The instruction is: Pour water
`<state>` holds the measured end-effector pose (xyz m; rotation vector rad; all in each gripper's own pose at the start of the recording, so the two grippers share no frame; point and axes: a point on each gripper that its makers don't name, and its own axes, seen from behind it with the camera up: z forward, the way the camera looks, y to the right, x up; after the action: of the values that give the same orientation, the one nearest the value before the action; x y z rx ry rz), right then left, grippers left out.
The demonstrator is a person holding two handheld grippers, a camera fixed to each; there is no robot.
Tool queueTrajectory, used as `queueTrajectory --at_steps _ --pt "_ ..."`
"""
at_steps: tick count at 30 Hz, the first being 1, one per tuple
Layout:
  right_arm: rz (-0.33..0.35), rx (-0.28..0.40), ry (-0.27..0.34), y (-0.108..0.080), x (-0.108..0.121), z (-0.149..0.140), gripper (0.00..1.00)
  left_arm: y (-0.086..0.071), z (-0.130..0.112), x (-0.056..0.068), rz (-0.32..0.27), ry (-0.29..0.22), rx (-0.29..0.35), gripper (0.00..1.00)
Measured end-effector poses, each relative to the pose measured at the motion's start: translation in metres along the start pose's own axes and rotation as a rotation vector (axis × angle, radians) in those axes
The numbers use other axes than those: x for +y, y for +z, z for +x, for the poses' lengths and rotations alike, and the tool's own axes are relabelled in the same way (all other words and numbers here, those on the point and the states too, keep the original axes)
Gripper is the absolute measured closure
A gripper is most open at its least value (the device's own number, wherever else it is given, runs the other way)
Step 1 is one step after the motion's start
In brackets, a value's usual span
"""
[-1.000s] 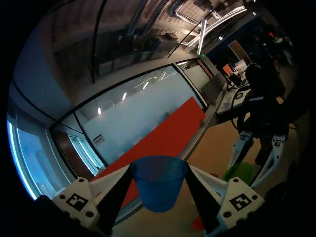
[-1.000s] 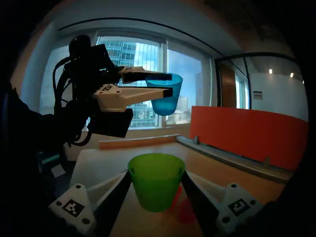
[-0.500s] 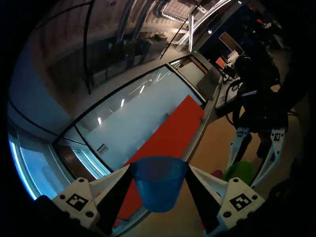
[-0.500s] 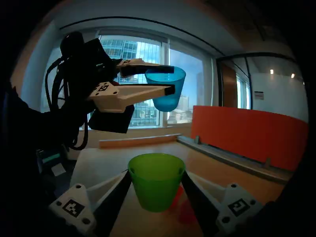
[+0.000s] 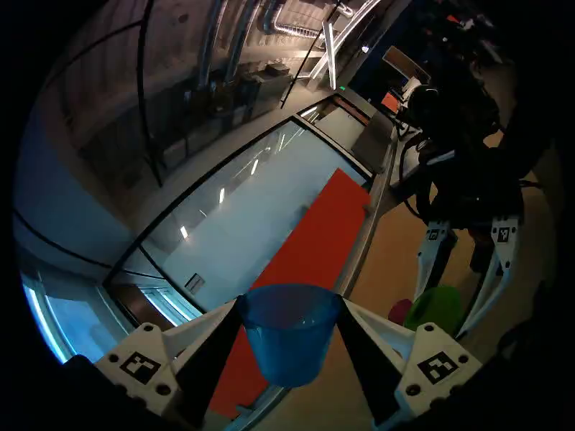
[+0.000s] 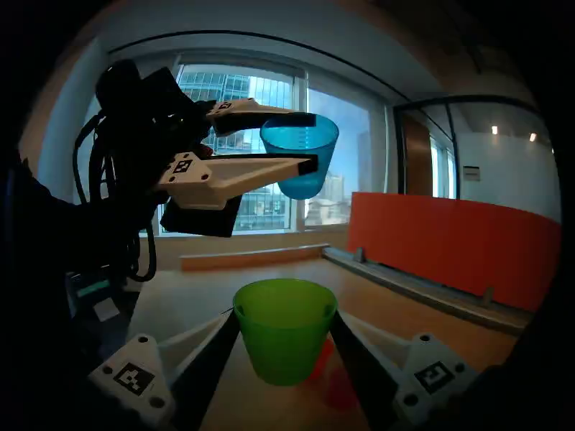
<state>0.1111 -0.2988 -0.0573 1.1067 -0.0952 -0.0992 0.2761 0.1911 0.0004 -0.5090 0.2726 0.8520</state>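
Observation:
My left gripper (image 5: pixel 289 332) is shut on a translucent blue cup (image 5: pixel 290 330), held high in the air. In the right gripper view the same left gripper (image 6: pixel 307 142) and blue cup (image 6: pixel 300 156) hang above and a little behind the green cup, tilted slightly. My right gripper (image 6: pixel 285 330) is shut on a green cup (image 6: pixel 285 329), upright just over the wooden table (image 6: pixel 180 302). In the left gripper view the green cup (image 5: pixel 435 307) sits low at the right between the right gripper's white fingers (image 5: pixel 433 260). No water is visible.
An orange partition (image 6: pixel 453 241) runs along the table's right edge, with a metal rail (image 6: pixel 402 280) at its foot. Large windows (image 6: pixel 237 144) lie behind. A red item (image 6: pixel 330 381) lies on the table under the green cup. A dark-sleeved arm (image 6: pixel 50 237) fills the left.
The left gripper has lifted the blue cup a little higher and tipped it slightly; its camera now looks further up. The green cup and right gripper have stayed put.

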Motion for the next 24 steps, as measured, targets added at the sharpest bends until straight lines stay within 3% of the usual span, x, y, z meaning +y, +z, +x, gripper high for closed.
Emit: queueTrajectory --at_steps 24 --pt "-0.005 0.002 0.01 0.0037 0.0046 -0.0027 0.11 0.0058 0.0047 0.0036 0.007 0.133 0.002 0.11"
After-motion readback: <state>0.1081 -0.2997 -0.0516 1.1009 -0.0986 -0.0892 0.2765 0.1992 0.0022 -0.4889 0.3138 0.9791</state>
